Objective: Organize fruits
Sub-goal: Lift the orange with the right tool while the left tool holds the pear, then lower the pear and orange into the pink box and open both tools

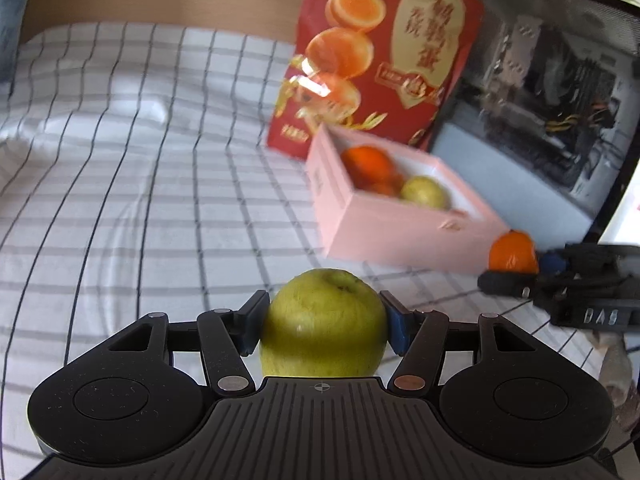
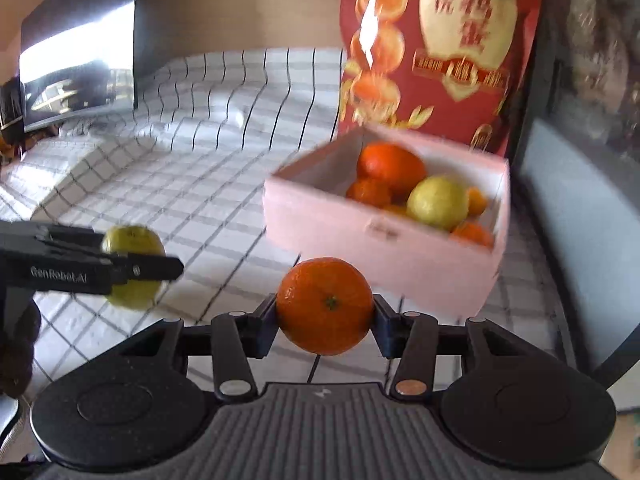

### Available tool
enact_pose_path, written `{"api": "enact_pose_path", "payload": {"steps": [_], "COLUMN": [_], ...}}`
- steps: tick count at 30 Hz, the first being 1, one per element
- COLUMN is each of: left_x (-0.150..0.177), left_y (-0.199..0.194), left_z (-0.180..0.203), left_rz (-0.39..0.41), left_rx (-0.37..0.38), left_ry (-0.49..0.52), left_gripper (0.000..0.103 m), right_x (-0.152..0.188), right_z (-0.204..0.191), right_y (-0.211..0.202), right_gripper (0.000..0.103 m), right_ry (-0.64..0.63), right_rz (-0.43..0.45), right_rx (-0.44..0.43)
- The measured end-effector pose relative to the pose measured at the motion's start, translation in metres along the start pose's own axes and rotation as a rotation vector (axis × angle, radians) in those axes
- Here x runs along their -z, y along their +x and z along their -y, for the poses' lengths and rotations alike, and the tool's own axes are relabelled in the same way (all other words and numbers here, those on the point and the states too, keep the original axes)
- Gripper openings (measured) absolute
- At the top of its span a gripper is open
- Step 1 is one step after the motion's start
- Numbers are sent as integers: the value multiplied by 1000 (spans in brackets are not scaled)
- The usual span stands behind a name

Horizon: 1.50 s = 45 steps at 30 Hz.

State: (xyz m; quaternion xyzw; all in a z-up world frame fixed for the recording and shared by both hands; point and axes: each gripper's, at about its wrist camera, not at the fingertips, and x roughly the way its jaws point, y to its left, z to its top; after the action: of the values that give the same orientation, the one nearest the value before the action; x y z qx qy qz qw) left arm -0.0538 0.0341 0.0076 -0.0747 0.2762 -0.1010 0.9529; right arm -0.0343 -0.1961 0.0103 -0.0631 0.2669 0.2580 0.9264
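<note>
Yellow-green and slightly dull-skinned, the round apple (image 1: pixel 323 322) sits pinched between the blue-padded fingers of the left gripper (image 1: pixel 323 322), its stem dimple facing up and forward. It hangs clear of the white cloth with a dark grid pattern (image 1: pixel 140 184), in front of and to the left of the open pink cardboard box (image 1: pixel 400 236).

The right gripper (image 2: pixel 325 307) grips a glossy round orange mandarin (image 2: pixel 325 306) by its sides, green stem scar turned toward the camera; the fruit is held above the cloth, just short of the box's near wall. No earlier frame is on hand to compare.

Both grippers point forward and somewhat downward, toward the box. From the right wrist view the left gripper enters from the left edge, level with the right one and well apart from it.

Count in the box, right wrist view — one large orange fruit at the back, one yellow-green fruit (image 2: pixel 439 202) near the middle, and about four smaller orange fruits around them; motion blur makes that last figure uncertain. Fruits in the grippers — two.

A tall red carton printed with halved yolk-coloured rounds (image 2: pixel 440 52) stands upright directly behind the box.
</note>
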Motion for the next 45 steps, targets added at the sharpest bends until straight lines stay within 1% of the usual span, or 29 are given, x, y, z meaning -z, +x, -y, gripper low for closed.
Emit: {"api": "enact_pose_path", "payload": {"steps": [2, 4, 7, 9, 11, 12, 14, 16, 17, 20, 23, 24, 29, 35, 37, 41, 45], "left_x": [-16, -40, -81, -108, -126, -135, -144, -143, -140, -130, -119, -117, -116, -127, -129, -125, -116], "left_y": [-2, -8, -10, 0, 23, 36, 65, 92, 106, 133, 148, 149, 145, 114, 105, 93, 87], "left_z": [10, 21, 41, 51, 56, 59, 65, 67, 66, 58, 51, 51, 55, 61, 63, 64, 60], "left_rz": [28, 82, 160, 168, 140, 118, 66, 2, -33, -106, -135, -131, -67, 61, 85, 102, 94], "left_rx": [13, 40, 89, 136, 171, 175, 149, 115, 103, 83, 44, 32, -18, -28, -37, -75, -81], "left_ry": [20, 34, 56, 38, 19, 14, 20, 32, 27, -1, 12, 23, 95, 157, 175, 199, 200], "left_gripper": [65, 65, 65, 65, 65, 65, 65, 65, 65, 65, 65, 65, 62, 62, 62, 62, 62], "right_x": [-14, -34, -76, -108, -139, -151, -172, -184, -188, -192, -188, -188, -183, -180, -179, -175, -165], "right_z": [3, 8, 17, 25, 33, 37, 46, 53, 55, 58, 61, 60, 53, 52, 53, 60, 70], "right_y": [-11, -25, -48, -58, -59, -57, -46, -31, -25, -8, 1, 3, 6, 13, 19, 38, 75], "right_gripper": [48, 48, 48, 48, 48, 48, 48, 48, 48, 48, 48, 48, 48, 48, 48, 48, 48], "right_ry": [-2, -3, 1, 17, 31, 37, 52, 71, 74, 90, 107, 108, 81, 81, 90, 132, 191], "right_rz": [37, 81, 164, 198, 223, 228, 224, 201, 188, 158, 136, 130, 120, 96, 87, 51, -24], "right_rx": [19, 53, 99, 133, 168, 186, 233, 275, 283, 283, 276, 275, 282, 276, 275, 259, 252]}}
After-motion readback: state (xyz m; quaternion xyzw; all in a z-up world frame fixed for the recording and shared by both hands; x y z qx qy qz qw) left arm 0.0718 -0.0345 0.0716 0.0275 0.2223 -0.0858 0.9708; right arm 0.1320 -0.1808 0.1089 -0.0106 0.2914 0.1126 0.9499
